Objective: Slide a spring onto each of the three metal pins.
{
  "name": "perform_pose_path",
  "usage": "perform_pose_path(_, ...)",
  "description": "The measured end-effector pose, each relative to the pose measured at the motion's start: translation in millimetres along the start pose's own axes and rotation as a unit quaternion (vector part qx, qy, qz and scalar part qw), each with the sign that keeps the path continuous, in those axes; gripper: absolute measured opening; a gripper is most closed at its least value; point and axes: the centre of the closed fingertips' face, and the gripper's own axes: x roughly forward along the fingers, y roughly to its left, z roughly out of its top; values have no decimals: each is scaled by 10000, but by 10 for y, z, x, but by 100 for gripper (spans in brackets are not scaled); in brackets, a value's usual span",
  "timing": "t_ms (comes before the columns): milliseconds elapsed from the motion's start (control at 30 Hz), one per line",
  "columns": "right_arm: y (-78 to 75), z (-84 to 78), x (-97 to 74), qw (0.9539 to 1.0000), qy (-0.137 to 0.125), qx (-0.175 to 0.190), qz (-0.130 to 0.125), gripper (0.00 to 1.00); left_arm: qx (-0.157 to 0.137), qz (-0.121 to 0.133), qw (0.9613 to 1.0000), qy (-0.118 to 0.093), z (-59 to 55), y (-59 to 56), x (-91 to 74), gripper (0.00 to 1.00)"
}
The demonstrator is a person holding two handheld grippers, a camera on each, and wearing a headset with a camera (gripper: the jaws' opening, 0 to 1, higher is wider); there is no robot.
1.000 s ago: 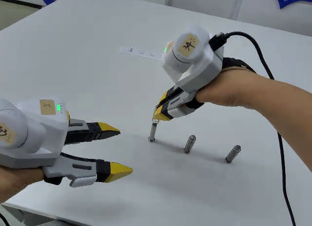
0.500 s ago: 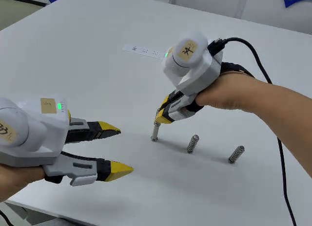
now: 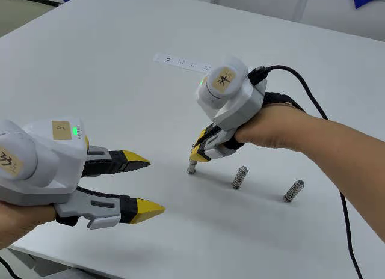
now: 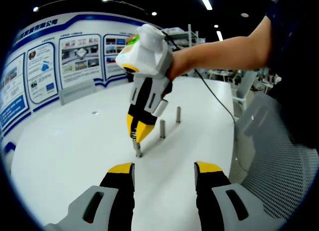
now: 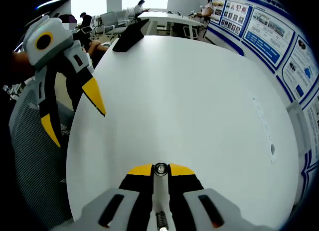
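Three metal pins stand in a row on the white table (image 3: 90,80). Over the left pin (image 3: 192,167) my right gripper (image 3: 198,154) points down, shut on a spring (image 5: 160,168) threaded on that pin, seen end-on between the yellow tips (image 5: 142,170). The middle pin (image 3: 240,177) and the right pin (image 3: 293,190) each wear a spring. My left gripper (image 3: 155,187) hovers open and holds nothing at the lower left, a short way from the left pin (image 4: 137,149). In the left gripper view my left gripper (image 4: 164,169) looks at the right gripper (image 4: 139,131).
A white label strip (image 3: 183,61) lies on the table behind the pins. A black cable (image 3: 313,104) runs from the right gripper along the person's forearm (image 3: 337,153). The table's front edge (image 3: 36,255) is close under the left gripper.
The right gripper has moved down over the left pin with the spring, so less of the pin shows below its tips. The left gripper has stayed open in place.
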Motion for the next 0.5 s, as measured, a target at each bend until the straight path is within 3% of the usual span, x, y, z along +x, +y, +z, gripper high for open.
perform_pose_path(500,98,-105,179,9999,116,72,38,12,5,-1,10000,50,-15,16,-6,49)
